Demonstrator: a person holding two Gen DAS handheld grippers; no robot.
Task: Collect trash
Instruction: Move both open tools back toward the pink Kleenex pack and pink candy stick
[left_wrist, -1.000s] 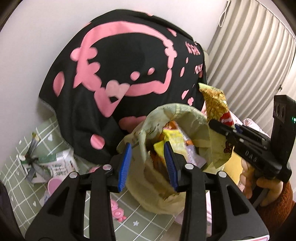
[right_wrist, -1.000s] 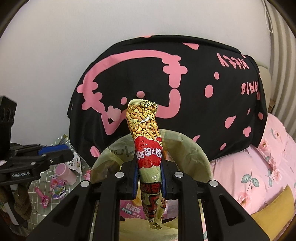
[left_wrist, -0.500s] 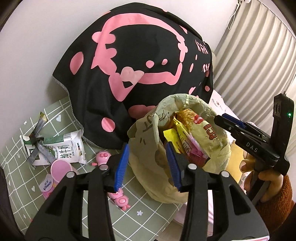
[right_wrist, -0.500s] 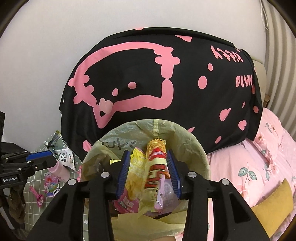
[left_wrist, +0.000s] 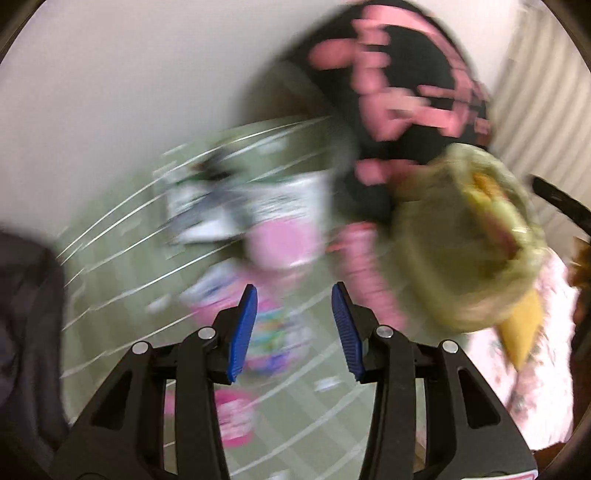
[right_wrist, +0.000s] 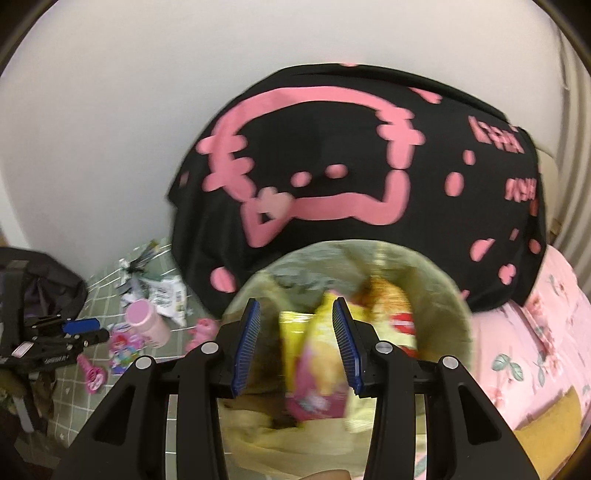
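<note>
Trash wrappers (right_wrist: 314, 354) sit inside the yellow-green bag (right_wrist: 436, 280) right beneath my right gripper (right_wrist: 295, 343), whose jaws stand apart with nothing pinched. My left gripper (left_wrist: 291, 328) is also spread and empty, above the green checked mat (left_wrist: 325, 435). Farther out lie a pink cup (right_wrist: 147, 325), a colourful packet (right_wrist: 123, 347) and a white carton (right_wrist: 166, 295). I judge the cup the next pick: centre it between the pads, then close gently.
</note>
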